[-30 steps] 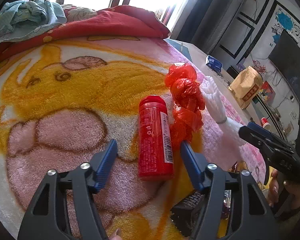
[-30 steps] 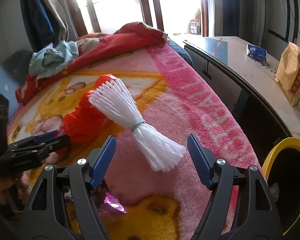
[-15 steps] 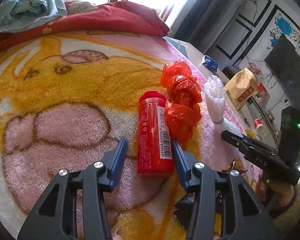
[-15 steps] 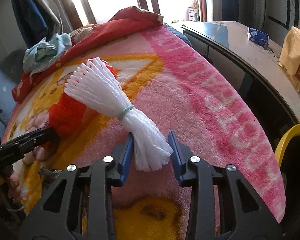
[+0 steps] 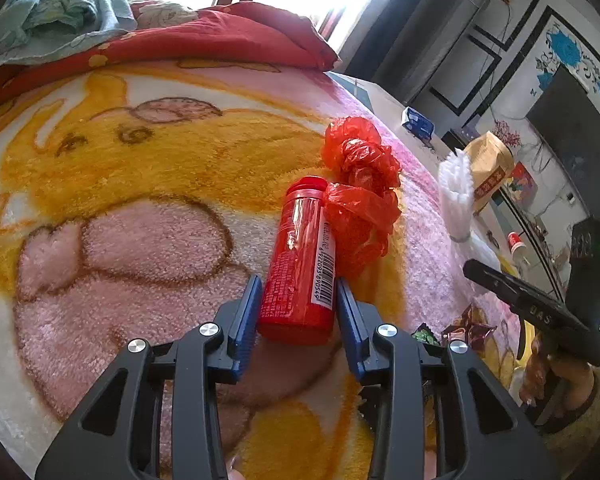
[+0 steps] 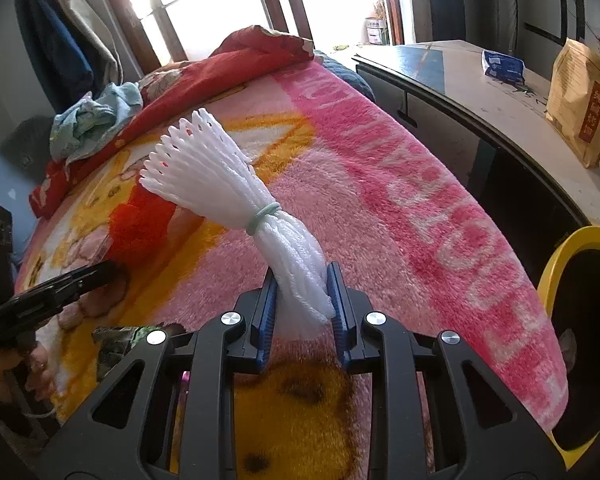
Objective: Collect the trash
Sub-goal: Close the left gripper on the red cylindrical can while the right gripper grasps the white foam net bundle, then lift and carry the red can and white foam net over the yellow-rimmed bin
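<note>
Currently, step: grasping. Left gripper (image 5: 296, 306) jaws closing around the base of a red bottle (image 5: 302, 264) lying on the bed blanket (image 5: 140, 208), touching the crumpled red plastic bag (image 5: 360, 200). Right gripper (image 6: 302, 302) jaws closing on the near end of a white foam-net bundle (image 6: 236, 200), beyond the bag. Next: lift both, carry to a bin. Only the right view shows the yellow-rimmed bin (image 6: 556, 256) beside the bed; only the left shows the bottle.
</note>
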{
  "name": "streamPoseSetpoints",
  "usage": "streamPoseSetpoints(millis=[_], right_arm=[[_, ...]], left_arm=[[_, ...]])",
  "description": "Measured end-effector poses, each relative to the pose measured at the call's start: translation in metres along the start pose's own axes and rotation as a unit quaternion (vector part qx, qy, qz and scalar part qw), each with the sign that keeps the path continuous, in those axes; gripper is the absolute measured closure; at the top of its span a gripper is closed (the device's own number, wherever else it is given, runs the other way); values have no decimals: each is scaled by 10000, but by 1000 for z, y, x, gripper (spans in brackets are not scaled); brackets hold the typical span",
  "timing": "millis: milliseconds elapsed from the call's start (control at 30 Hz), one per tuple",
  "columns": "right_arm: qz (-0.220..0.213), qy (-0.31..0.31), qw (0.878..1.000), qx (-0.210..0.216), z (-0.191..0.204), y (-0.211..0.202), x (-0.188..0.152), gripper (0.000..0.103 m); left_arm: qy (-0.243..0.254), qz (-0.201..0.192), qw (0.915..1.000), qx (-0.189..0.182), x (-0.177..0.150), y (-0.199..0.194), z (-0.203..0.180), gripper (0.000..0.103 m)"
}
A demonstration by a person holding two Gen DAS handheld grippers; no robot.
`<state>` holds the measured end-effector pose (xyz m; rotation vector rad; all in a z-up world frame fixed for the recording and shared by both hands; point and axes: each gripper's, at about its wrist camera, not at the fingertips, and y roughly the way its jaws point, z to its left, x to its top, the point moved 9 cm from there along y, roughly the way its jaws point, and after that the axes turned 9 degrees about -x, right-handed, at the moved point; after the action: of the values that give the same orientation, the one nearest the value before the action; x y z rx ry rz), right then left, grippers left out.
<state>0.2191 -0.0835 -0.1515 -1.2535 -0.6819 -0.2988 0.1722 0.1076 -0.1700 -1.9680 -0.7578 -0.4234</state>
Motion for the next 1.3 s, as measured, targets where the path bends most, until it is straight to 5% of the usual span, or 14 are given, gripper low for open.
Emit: streamPoseSetpoints(millis=[400, 1300], right_arm=[[-126, 157, 9998, 98, -8, -21, 0, 85], [-451, 525, 9976, -29, -53, -58, 6, 85]], left_arm=[[106, -735, 9968, 305, 27, -42, 1, 70], [923, -1220, 9874, -397, 56, -66, -102, 75]])
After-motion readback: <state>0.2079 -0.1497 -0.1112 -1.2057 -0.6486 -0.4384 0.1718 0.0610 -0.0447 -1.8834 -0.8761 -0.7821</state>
